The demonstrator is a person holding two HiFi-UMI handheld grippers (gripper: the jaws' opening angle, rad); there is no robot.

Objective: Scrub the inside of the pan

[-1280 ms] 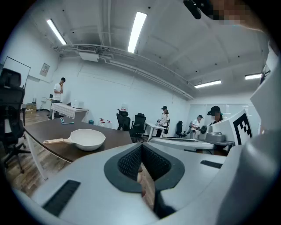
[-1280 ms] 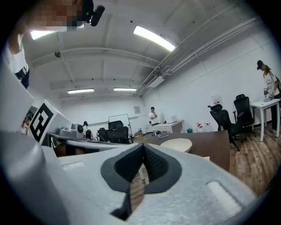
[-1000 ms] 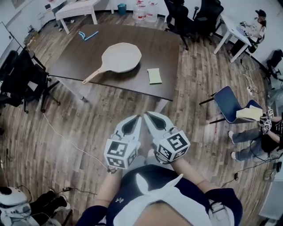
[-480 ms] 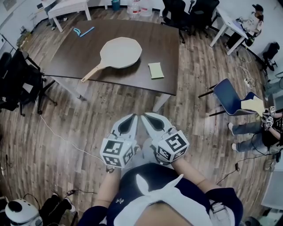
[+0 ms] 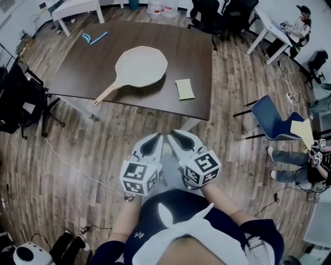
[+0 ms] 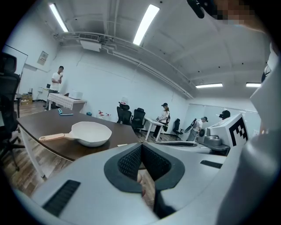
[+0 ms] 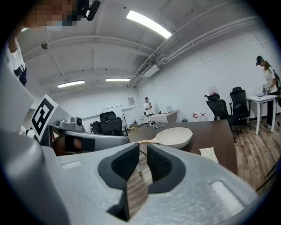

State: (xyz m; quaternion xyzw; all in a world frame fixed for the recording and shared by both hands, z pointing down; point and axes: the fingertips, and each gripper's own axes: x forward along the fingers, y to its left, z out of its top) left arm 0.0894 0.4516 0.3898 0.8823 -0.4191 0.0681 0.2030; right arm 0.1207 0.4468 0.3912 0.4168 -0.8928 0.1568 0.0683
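A cream pan (image 5: 140,66) with a wooden handle lies on the dark brown table (image 5: 181,46), and a yellow-green sponge (image 5: 184,88) lies to its right. Both grippers hang side by side over the floor, well short of the table's near edge. My left gripper (image 5: 156,137) is shut, tips touching, with nothing held (image 6: 141,146). My right gripper (image 5: 175,134) has just been opening; a narrow gap shows between its tips (image 7: 142,147) and nothing is in it. Both gripper views look level across the tabletop at the pan (image 6: 91,133) (image 7: 173,137).
A blue tool (image 5: 93,37) lies at the table's far left. A blue chair (image 5: 271,120) stands to the right, with a seated person (image 5: 305,168) beyond it. Black office chairs (image 5: 217,15) stand behind the table, a black stand (image 5: 20,98) at left, a cable (image 5: 67,160) on the floor.
Both grippers keep side by side low in the view while the table and pan have drifted slightly in the picture. Nothing has been taken hold of.
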